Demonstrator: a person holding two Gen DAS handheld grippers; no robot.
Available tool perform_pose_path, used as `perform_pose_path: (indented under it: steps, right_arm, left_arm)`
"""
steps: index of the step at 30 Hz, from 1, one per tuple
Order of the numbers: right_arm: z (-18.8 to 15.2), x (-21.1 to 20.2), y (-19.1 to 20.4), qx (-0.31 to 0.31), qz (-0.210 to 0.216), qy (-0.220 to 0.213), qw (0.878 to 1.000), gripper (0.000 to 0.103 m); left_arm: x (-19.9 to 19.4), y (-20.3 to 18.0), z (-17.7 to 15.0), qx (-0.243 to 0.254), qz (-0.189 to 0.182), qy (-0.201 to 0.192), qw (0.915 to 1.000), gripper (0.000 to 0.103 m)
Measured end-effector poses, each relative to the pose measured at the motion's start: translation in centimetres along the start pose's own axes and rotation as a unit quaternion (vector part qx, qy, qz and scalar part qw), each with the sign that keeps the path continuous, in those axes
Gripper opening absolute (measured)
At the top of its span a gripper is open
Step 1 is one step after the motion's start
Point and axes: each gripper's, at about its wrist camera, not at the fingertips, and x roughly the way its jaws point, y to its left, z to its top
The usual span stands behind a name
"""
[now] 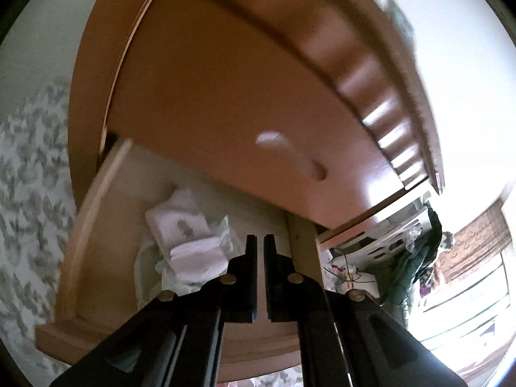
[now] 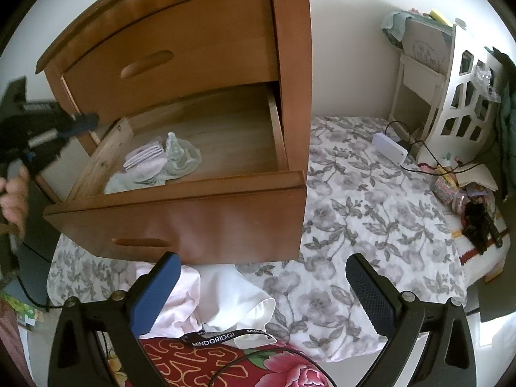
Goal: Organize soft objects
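A wooden nightstand stands on a floral bedsheet with its lower drawer pulled open. Inside lie folded white and pale pink cloths and a crumpled greenish cloth; they also show in the left wrist view. My left gripper is shut and empty, above the drawer's front, and shows in the right wrist view at the drawer's left side. My right gripper is open and empty, low in front of the drawer. White and pale pink garments lie below it on the bed.
The upper drawer is closed. A white power bank with a cable, a white shelf unit and assorted small items sit at the right. A red floral fabric lies at the bottom.
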Motion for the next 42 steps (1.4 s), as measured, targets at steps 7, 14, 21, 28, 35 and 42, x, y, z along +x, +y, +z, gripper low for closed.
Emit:
perform_pose_path:
  steps: [7, 14, 21, 28, 35, 42]
  right_arm:
    - [0.0, -0.5, 0.1, -0.001, -0.001, -0.004, 1.0, 0.103]
    - [-0.1, -0.4, 0.1, -0.001, 0.0, 0.0, 1.0, 0.103]
    - [0.0, 0.0, -0.2, 0.003, -0.005, 0.003, 1.0, 0.103]
    - [0.1, 0.7, -0.5, 0.005, -0.007, 0.011, 1.0, 0.103]
    - [0.1, 1.2, -0.6, 0.004, -0.009, 0.017, 1.0, 0.103]
    - [0.1, 1.3, -0.8, 0.004, -0.012, 0.018, 1.0, 0.103]
  left_arm:
    - [1.5, -0.3, 1.7, 0.042, 0.099, 0.057, 0.9926, 0.004]
    - [7.0, 0.1, 2.3, 0.099, 0.206, 0.146, 0.9626, 0.045]
    - [11.8, -1.8, 0.7, 0.226, 0.264, 0.207, 0.9146, 0.055]
    - [15.4, -3.5, -2.0, 0.324, 0.277, 0.248, 0.8699, 0.064]
    - [17.8, -4.0, -3.1, 0.349, 0.284, 0.27, 0.8514, 0.064]
    - [17.4, -3.0, -2.4, 0.317, 0.265, 0.263, 0.8718, 0.056]
